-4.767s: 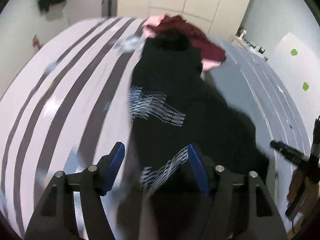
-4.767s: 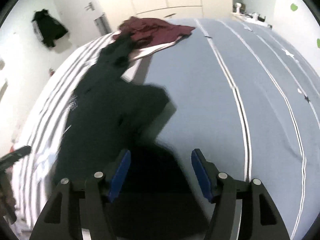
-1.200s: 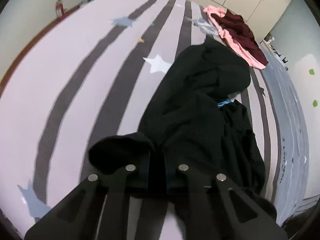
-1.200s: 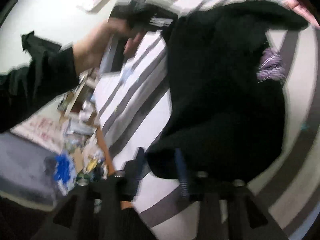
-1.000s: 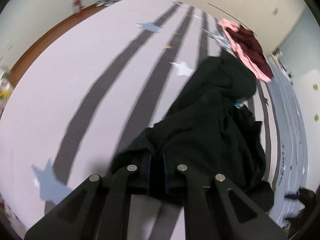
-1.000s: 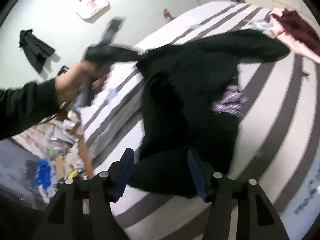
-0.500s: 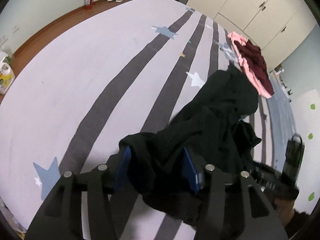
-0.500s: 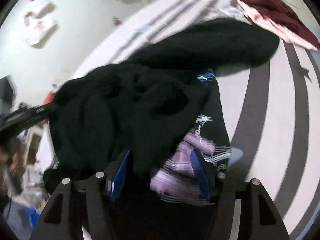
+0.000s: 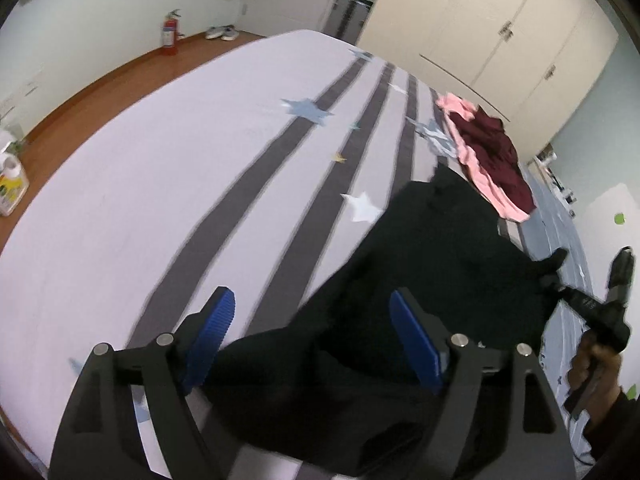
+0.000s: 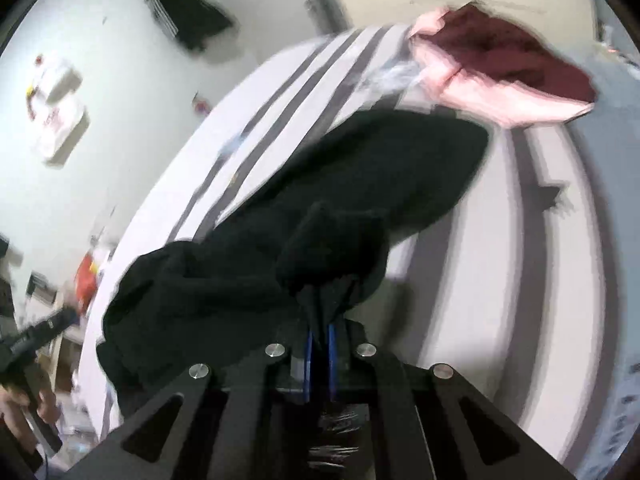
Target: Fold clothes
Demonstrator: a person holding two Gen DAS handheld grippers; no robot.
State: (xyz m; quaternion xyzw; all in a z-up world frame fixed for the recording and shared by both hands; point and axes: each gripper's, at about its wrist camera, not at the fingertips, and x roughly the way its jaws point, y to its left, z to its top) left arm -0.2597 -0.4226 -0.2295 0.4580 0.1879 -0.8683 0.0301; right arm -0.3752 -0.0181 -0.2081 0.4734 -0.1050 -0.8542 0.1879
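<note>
A black garment (image 9: 440, 248) lies crumpled across the striped bed (image 9: 160, 184). My left gripper (image 9: 312, 300) hovers over its near end. The jaws are opening and stand wide apart, the cloth lies below and between them, and the blue pads (image 9: 212, 324) do not press on it. In the right wrist view my right gripper (image 10: 320, 330) is shut on a bunched fold of the black garment (image 10: 360, 184), and the cloth hangs over its tips. The right gripper (image 9: 592, 308) also shows at the garment's far right edge, held by a hand (image 9: 592, 368).
A pink and maroon clothes pile (image 9: 488, 152) lies at the far end of the bed, just past the black garment. Cream wardrobe doors (image 9: 500, 28) stand behind it. A fire extinguisher (image 9: 170, 36) and a bottle (image 9: 10, 188) sit on the wooden floor to the left.
My left gripper, earlier shut on the black cloth, has let go, spread wide and lifted a little. My right gripper swept across the garment and closed on a fold of it.
</note>
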